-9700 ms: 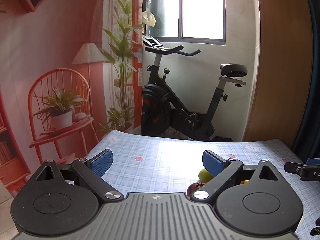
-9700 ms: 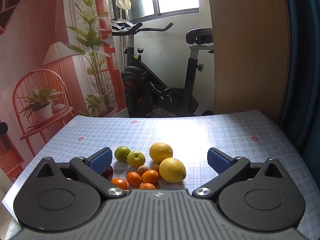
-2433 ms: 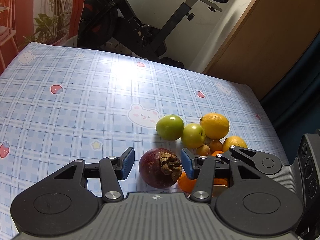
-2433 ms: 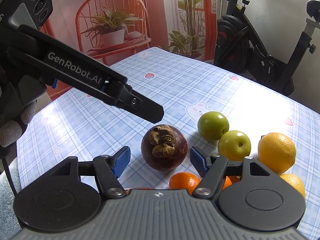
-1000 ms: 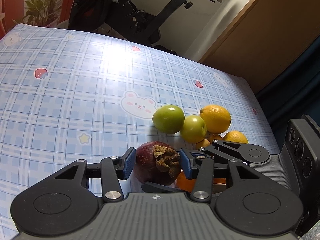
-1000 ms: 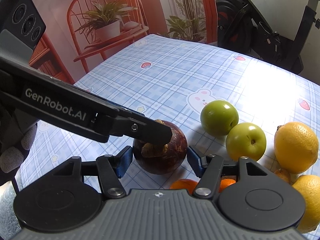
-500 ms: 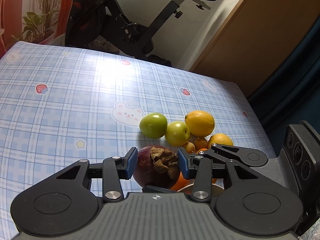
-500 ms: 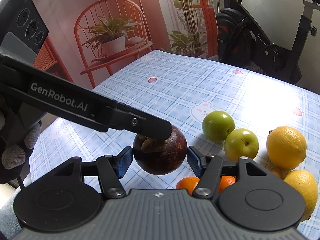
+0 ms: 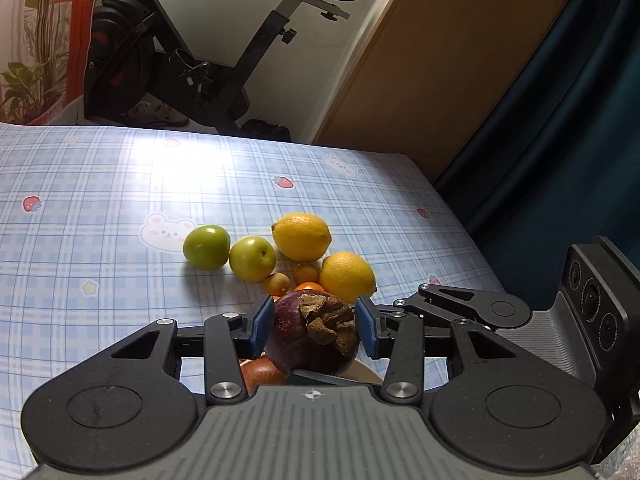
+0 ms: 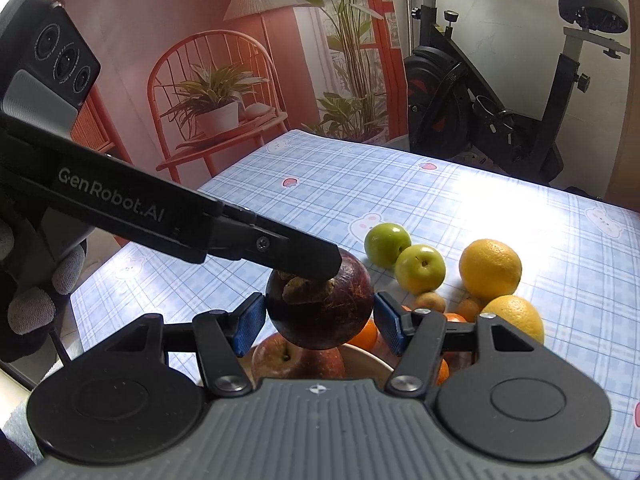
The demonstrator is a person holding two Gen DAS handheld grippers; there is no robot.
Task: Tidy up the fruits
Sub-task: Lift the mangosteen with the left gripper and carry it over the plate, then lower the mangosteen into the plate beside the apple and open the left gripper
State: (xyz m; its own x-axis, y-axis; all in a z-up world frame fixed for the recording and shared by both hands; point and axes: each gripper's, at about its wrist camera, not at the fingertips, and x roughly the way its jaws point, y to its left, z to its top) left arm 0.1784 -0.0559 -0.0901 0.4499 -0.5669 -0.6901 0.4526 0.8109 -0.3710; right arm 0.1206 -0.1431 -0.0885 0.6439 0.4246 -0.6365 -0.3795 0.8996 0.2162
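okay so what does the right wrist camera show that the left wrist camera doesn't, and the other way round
Only the right wrist view shows a red apple in a pale bowl under the lifted fruit, a gloved hand, and the chair with a potted plant behind. Only the left wrist view shows the dark curtain beside the wooden panel. Both show the mangosteen held between the pads of the left gripper and the right gripper, plus two green apples, two lemons, the checked tablecloth and the exercise bike.

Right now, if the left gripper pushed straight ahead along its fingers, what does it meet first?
The left gripper already clamps the mangosteen. Straight on, that fruit would probably meet the small oranges first, beside the near lemon; depth is unclear.
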